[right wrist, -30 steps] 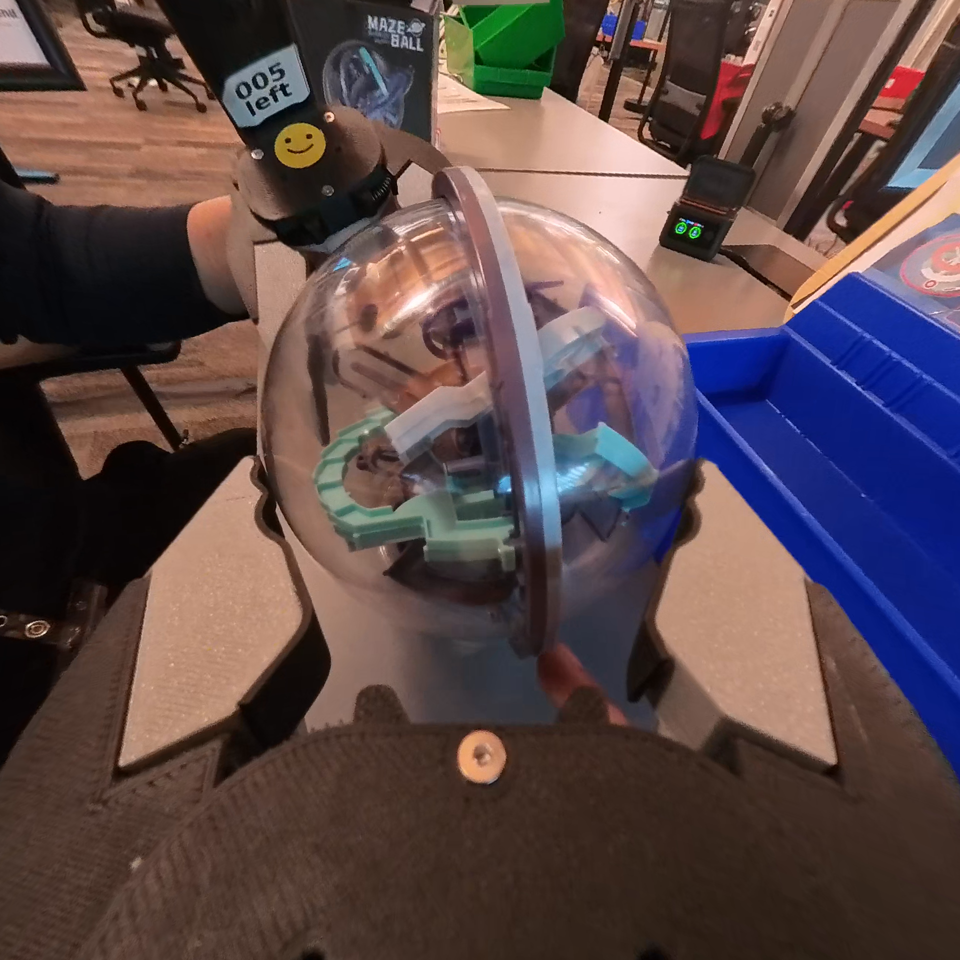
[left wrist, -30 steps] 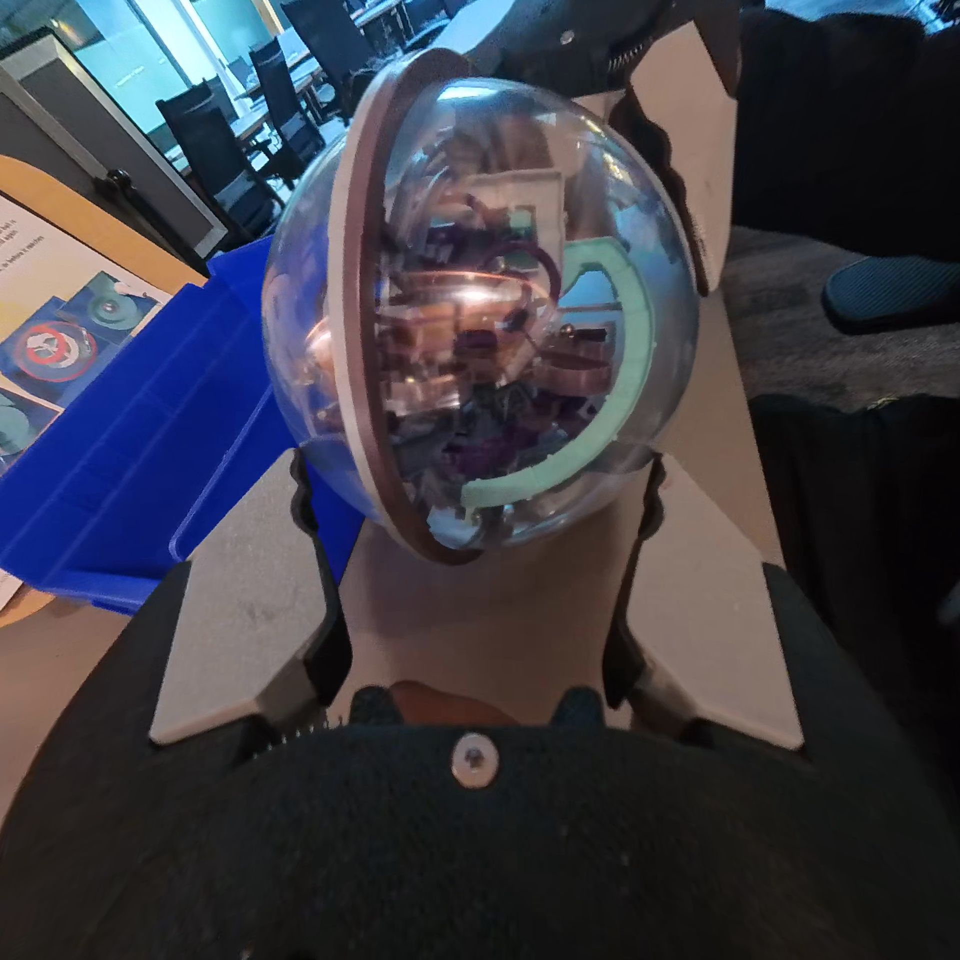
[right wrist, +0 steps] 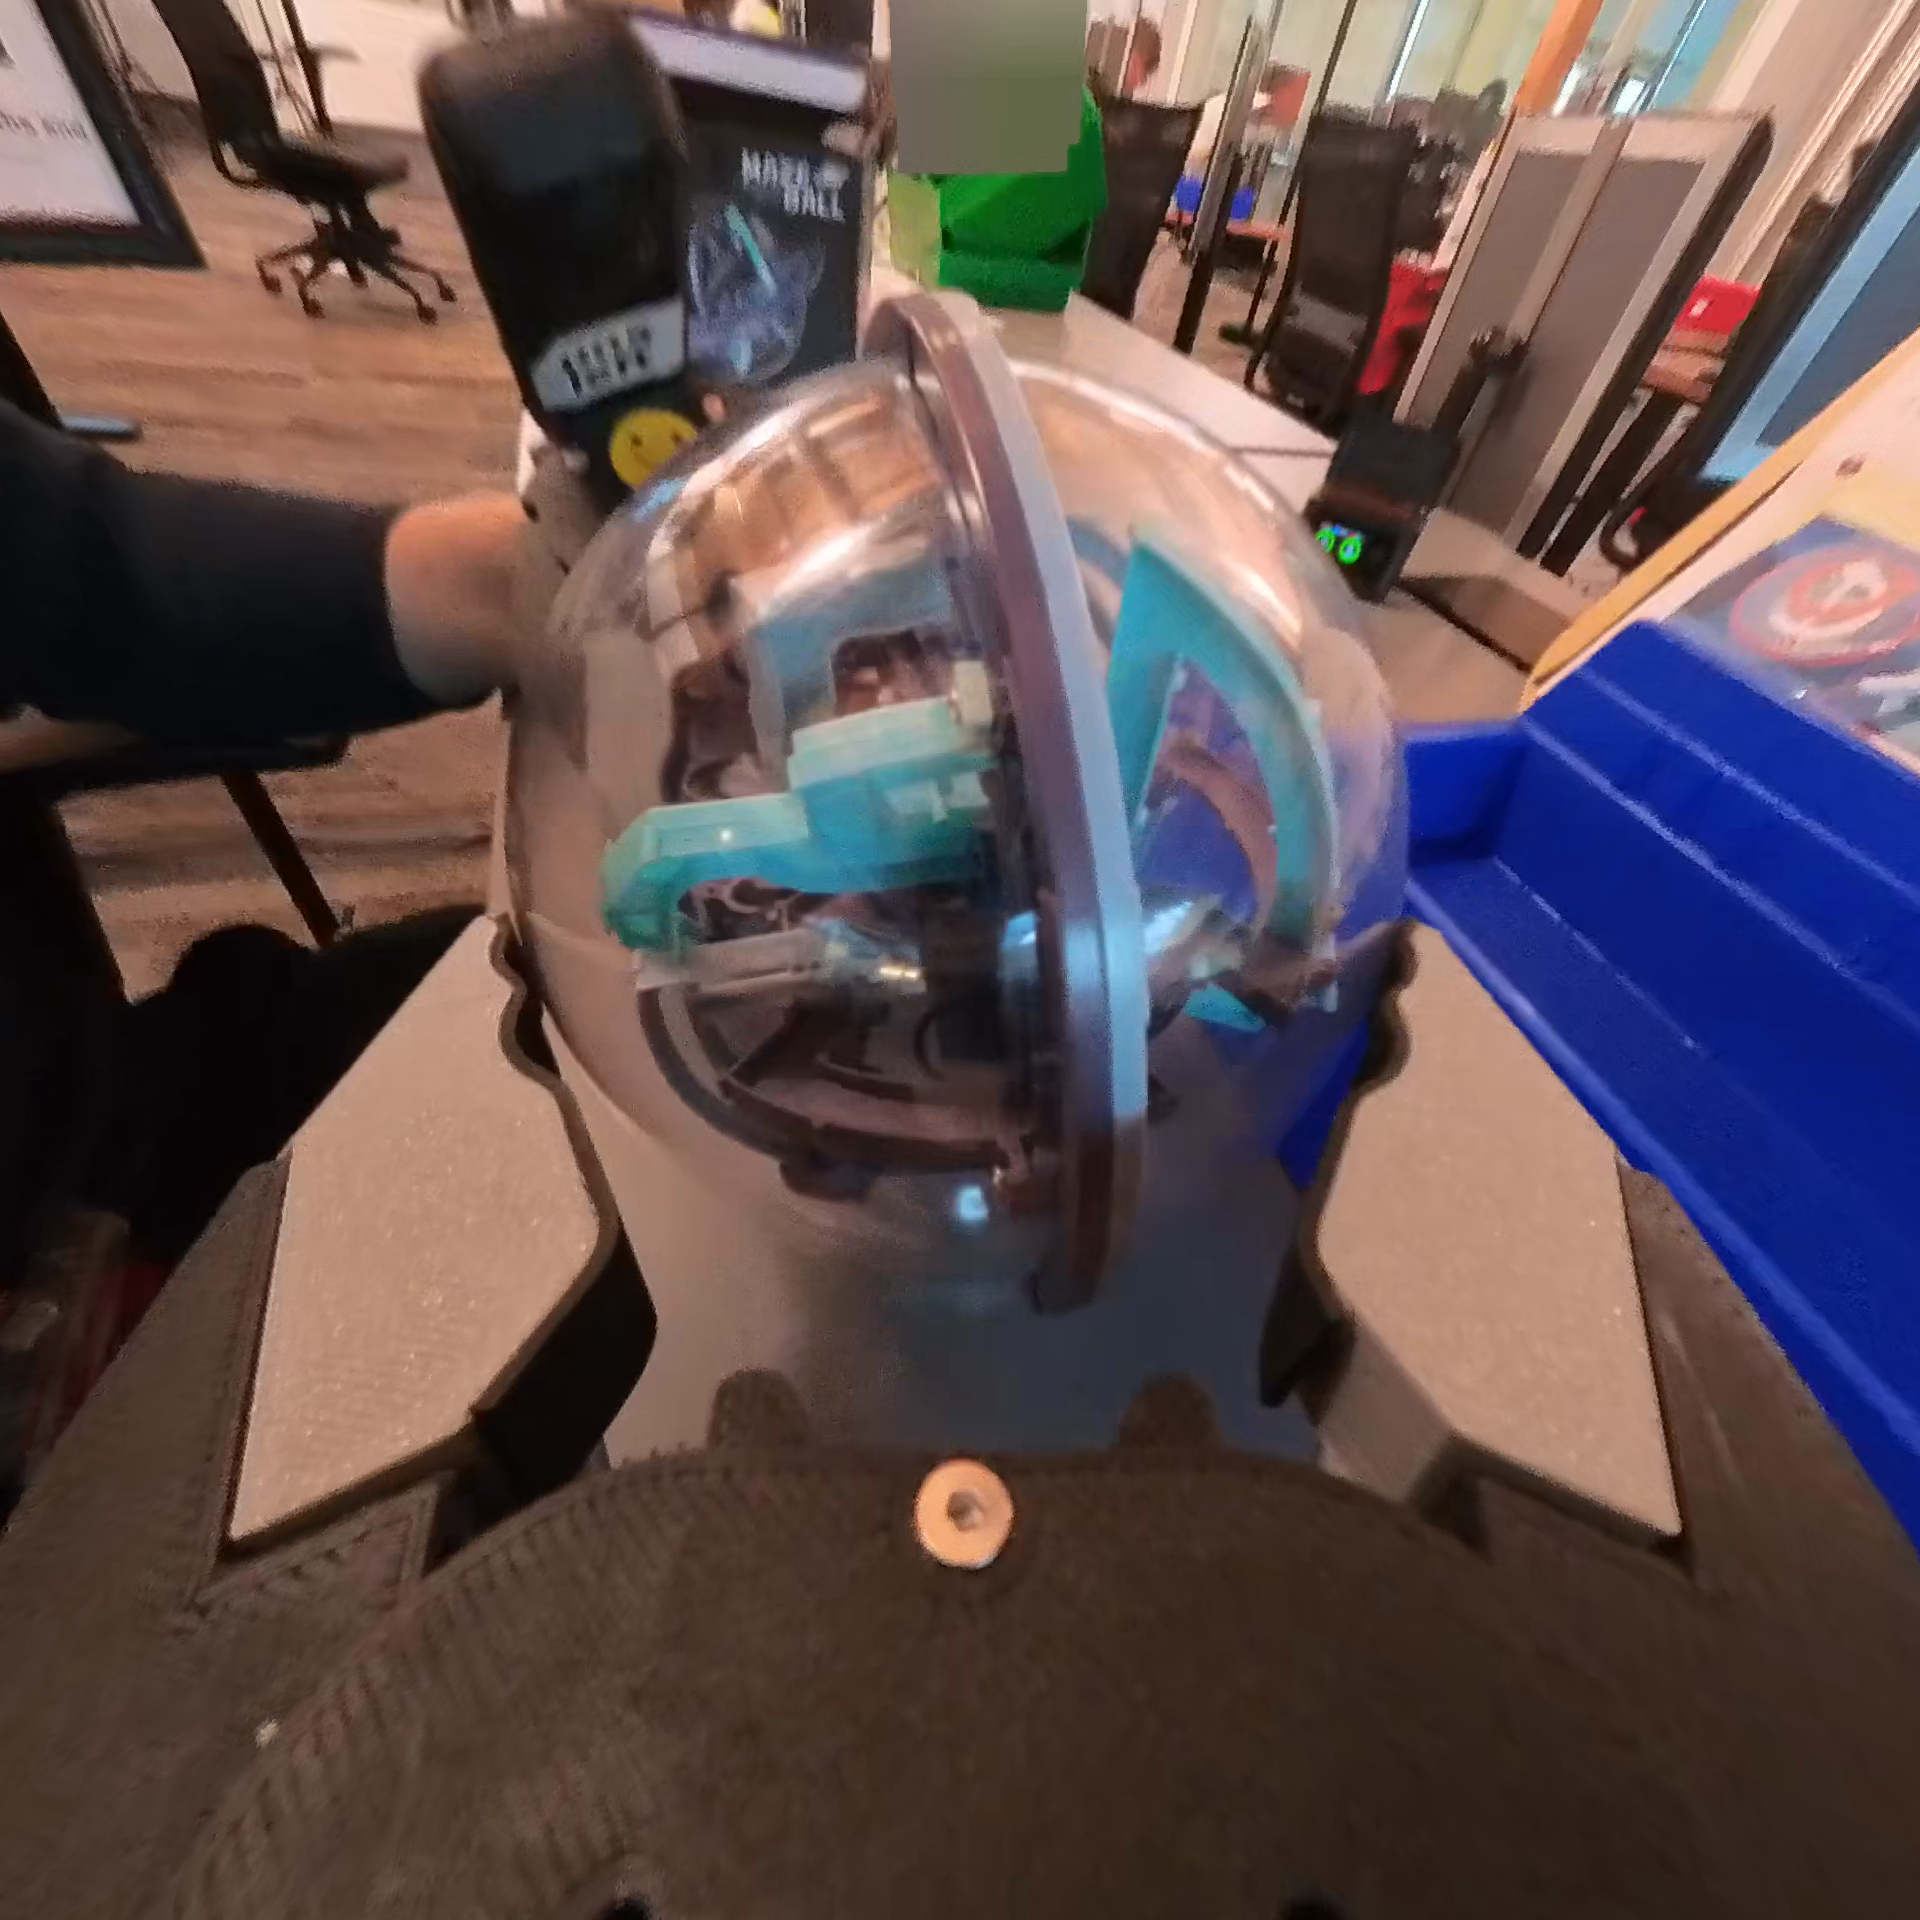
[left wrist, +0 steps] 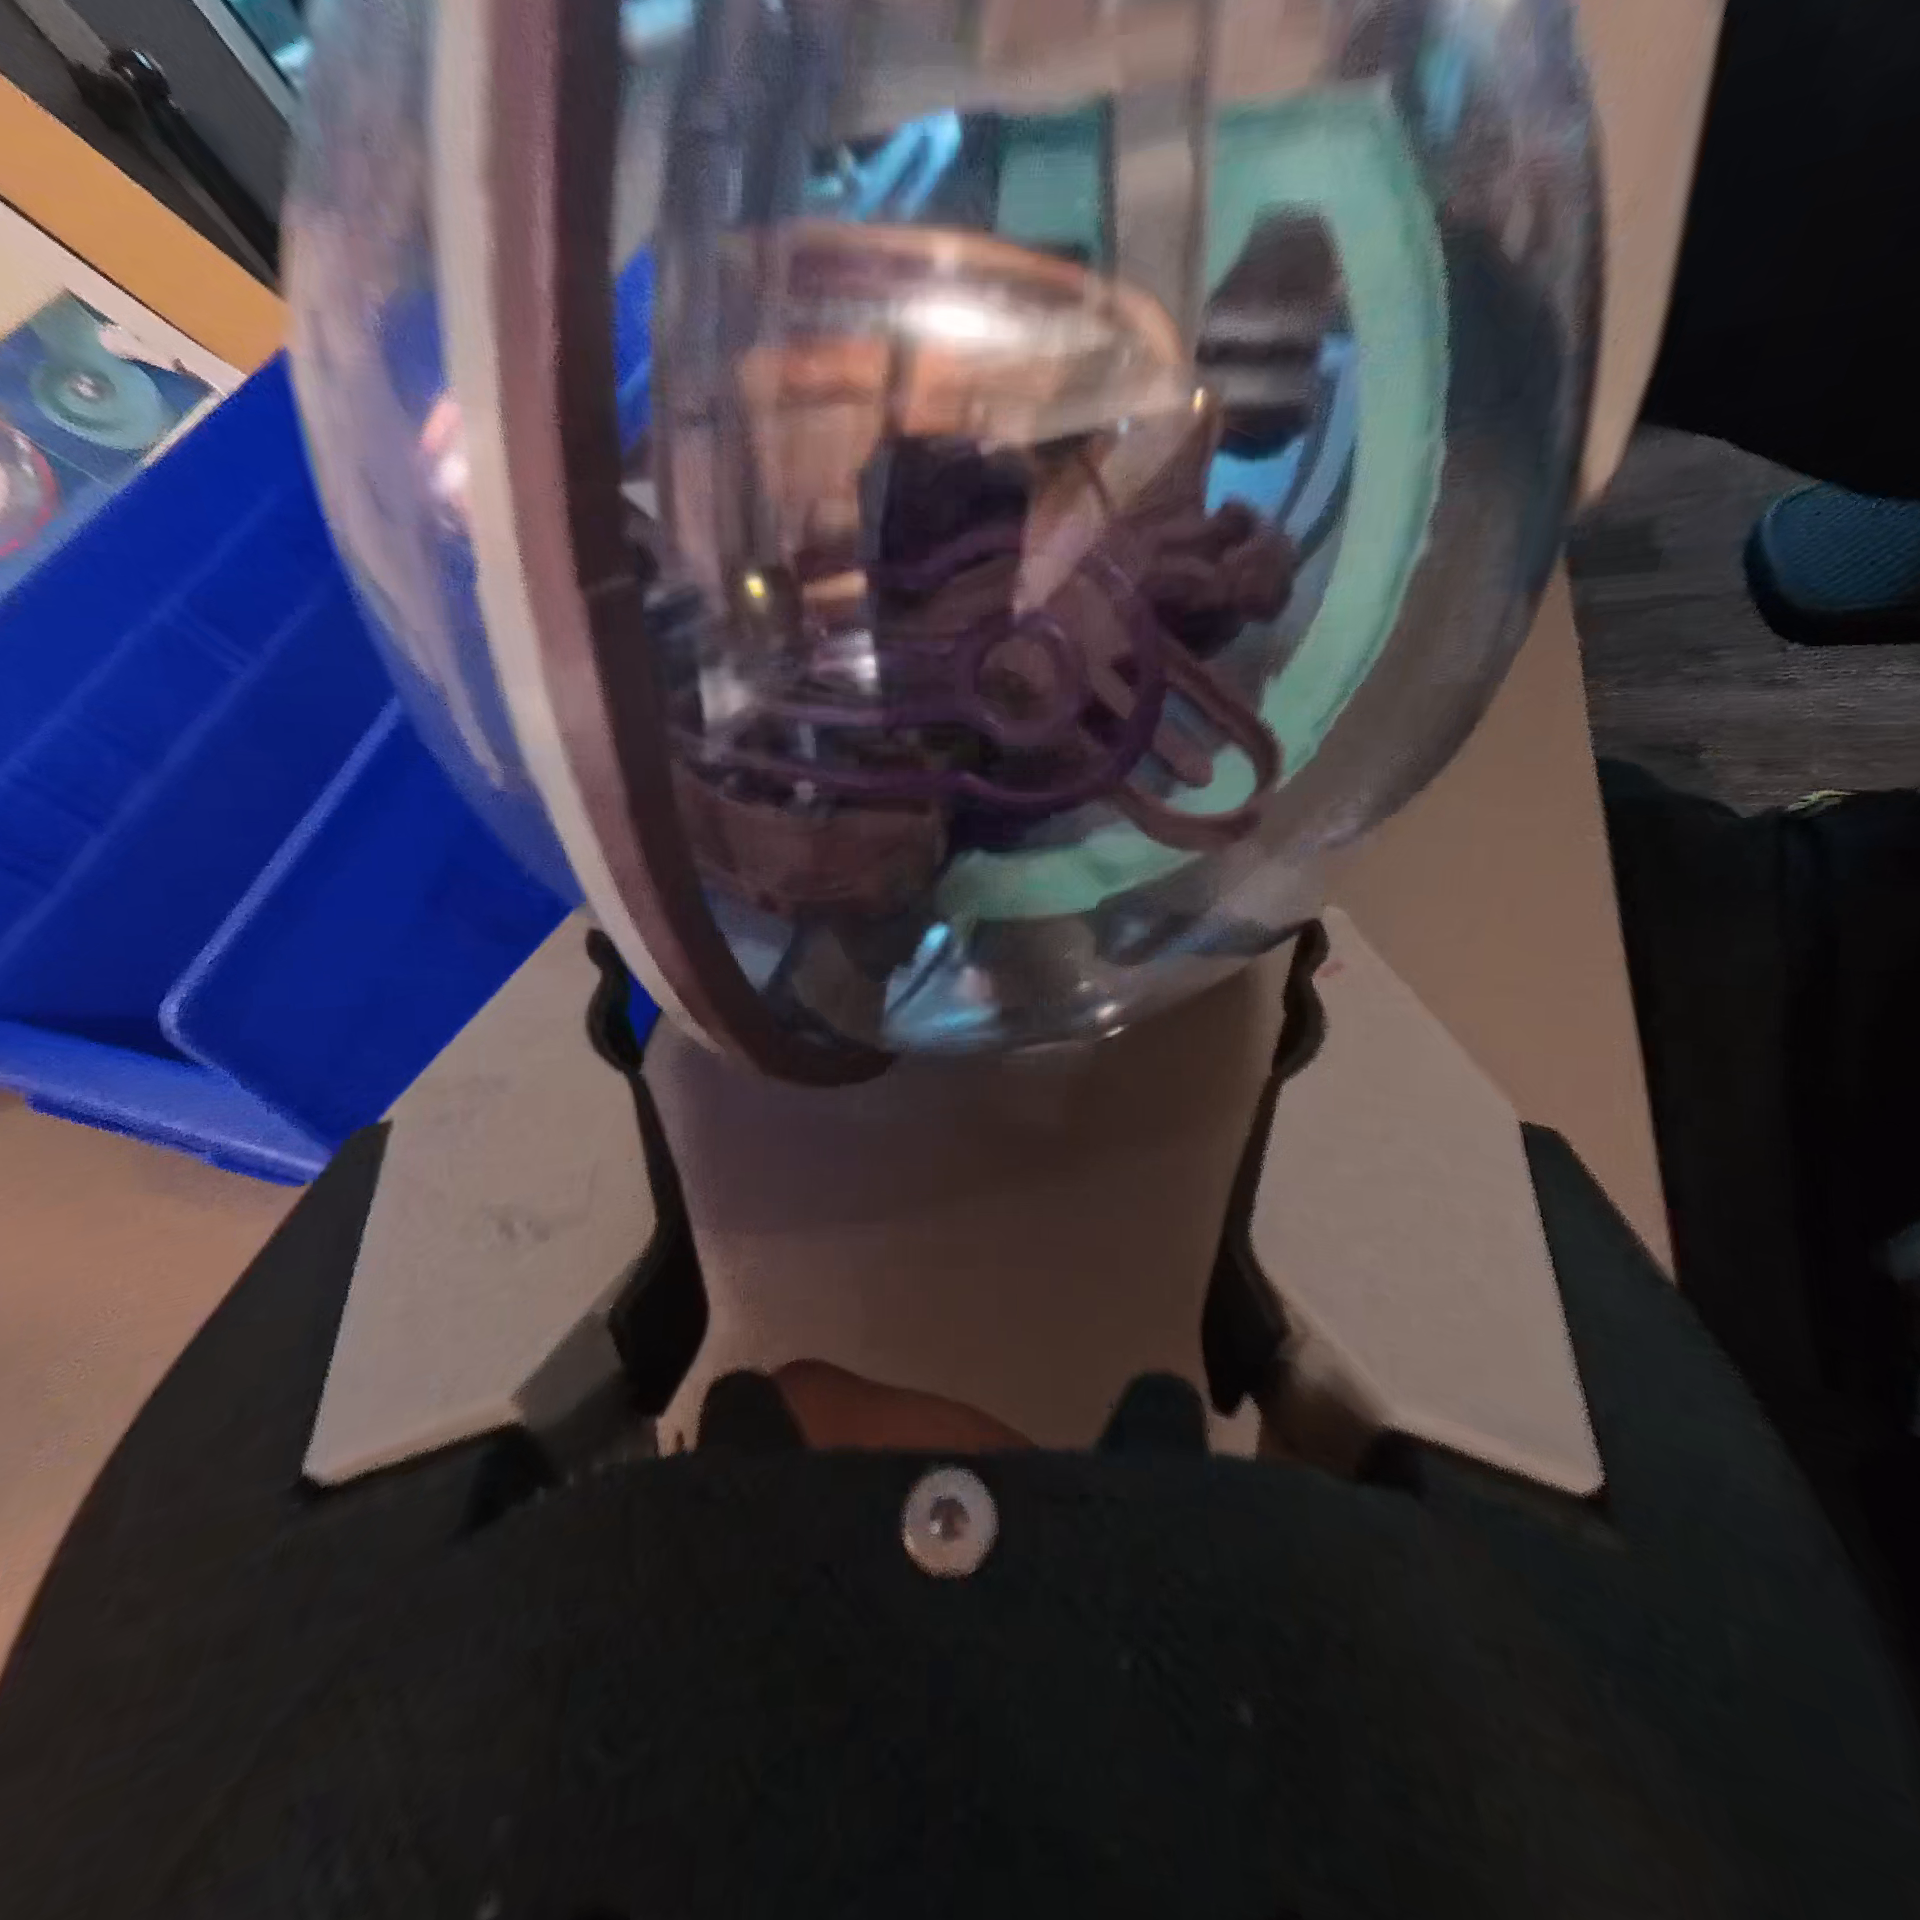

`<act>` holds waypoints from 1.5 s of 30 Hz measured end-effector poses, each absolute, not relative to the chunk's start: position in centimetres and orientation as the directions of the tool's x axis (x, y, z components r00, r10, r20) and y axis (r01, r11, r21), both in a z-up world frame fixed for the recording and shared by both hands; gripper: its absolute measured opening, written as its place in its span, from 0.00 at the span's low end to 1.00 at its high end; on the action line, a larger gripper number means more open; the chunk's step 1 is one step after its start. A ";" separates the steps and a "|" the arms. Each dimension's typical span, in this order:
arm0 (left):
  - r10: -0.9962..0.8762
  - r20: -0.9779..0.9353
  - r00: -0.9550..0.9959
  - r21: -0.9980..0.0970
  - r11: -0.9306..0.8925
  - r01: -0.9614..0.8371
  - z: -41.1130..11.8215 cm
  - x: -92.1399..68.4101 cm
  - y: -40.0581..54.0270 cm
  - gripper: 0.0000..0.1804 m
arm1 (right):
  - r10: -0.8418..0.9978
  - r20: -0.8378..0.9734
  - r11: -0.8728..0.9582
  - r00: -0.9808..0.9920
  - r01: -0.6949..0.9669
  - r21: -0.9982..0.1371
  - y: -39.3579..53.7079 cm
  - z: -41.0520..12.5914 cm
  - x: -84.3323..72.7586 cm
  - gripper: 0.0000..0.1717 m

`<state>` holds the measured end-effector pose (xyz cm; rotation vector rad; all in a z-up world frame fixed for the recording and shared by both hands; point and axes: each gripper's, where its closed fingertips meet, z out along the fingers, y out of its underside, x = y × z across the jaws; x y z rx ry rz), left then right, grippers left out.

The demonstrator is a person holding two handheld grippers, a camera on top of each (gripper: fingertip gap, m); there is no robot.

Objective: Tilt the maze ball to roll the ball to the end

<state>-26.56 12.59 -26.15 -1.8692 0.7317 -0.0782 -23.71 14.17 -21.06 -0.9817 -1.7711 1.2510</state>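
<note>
Maze ball point(left wrist: 935, 520) nearer, tilted anew — clamped between both grippers' fingers point(right wrist: 520, 997).

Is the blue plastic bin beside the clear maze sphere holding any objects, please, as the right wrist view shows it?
No: the blue plastic bin, right of the clear maze sphere, shows only bare blue floor and walls.

The right gripper point(right wrist: 956, 987) clasps the clear maze ball point(right wrist: 935, 810) between its two fingers, pads against the sphere's sides, the rim band running nearly upright. Teal tracks show inside. Behind the ball, a hand point(right wrist: 457, 592) holds the left gripper point(right wrist: 582, 260), its fingers hidden. A blue bin point(right wrist: 1662, 883) sits at the tabletop's right edge; a dark box point(right wrist: 779, 177) and a green bin point(right wrist: 1018, 218) stand at the far edge.
</note>
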 end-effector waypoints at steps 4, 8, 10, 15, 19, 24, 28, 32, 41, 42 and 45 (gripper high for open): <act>-0.513 -0.305 0.802 -0.869 -0.194 -0.455 -25.3 -26.1 12.5 0.68 | 0.890 0.182 0.267 -0.417 0.154 -0.951 13.6 -19.4 -23.2 0.88; -0.515 -0.276 0.811 -0.883 -0.197 -0.425 -25.1 -25.5 12.6 0.67 | 0.894 0.196 0.279 -0.404 0.157 -0.948 13.3 -18.5 -22.9 0.88; -0.507 -0.269 0.819 -0.894 -0.186 -0.409 -24.5 -25.3 12.7 0.69 | 0.899 0.202 0.281 -0.388 0.159 -0.946 13.2 -18.1 -23.0 0.88; -0.509 -0.272 0.817 -0.904 -0.155 -0.398 -23.8 -25.3 12.5 0.70 | 0.900 0.201 0.283 -0.386 0.167 -0.945 13.1 -17.9 -22.9 0.88; -0.521 -0.230 0.822 -0.920 -0.159 -0.359 -23.5 -25.3 12.4 0.71 | 0.910 0.126 0.210 -0.395 0.178 -0.961 13.4 -18.0 -23.0 0.88; -0.522 -0.229 0.822 -0.925 -0.146 -0.350 -22.9 -25.3 12.2 0.70 | 0.908 0.091 0.174 -0.409 0.171 -0.970 13.5 -18.0 -23.0 0.88; -0.528 -0.204 0.824 -0.930 -0.158 -0.331 -22.8 -25.3 12.1 0.70 | 0.908 0.024 0.118 -0.419 0.200 -0.973 13.7 -18.4 -23.0 0.88; -0.528 -0.196 0.826 -0.928 -0.172 -0.330 -22.8 -25.6 12.0 0.70 | 0.903 -0.047 0.063 -0.428 0.240 -0.969 13.9 -19.3 -23.2 0.89; -0.535 -0.181 0.825 -0.922 -0.200 -0.332 -23.7 -25.2 12.3 0.70 | 0.917 -0.001 0.114 -0.400 0.265 -0.957 13.9 -19.1 -23.1 0.89; -0.536 -0.186 0.824 -0.921 -0.196 -0.335 -23.6 -25.1 12.3 0.70 | 0.918 0.015 0.131 -0.396 0.266 -0.955 13.9 -19.0 -22.9 0.89; -0.536 -0.198 0.821 -0.921 -0.184 -0.343 -23.6 -24.7 12.3 0.70 | 0.920 0.054 0.168 -0.388 0.267 -0.949 13.7 -18.5 -22.6 0.89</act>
